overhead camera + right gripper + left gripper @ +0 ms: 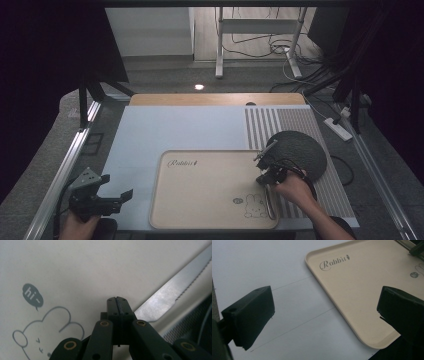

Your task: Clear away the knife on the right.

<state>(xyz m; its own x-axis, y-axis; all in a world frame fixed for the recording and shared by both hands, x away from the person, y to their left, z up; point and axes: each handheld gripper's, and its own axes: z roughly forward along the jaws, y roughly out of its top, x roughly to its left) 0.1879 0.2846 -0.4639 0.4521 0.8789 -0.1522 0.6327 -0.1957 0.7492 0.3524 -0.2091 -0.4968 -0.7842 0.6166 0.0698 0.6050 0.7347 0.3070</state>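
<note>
One beige tray (210,195) is lying on the surface, and one knife (172,296) is lying inside it along its right rim. The right hand-held gripper (116,300) is hovering just over the knife with its jaws pressed together, gripping nothing. The left hand-held gripper (117,187) is waiting beside the tray, jaws wide apart. One dark round mat (305,147) is lying to the right.
</note>
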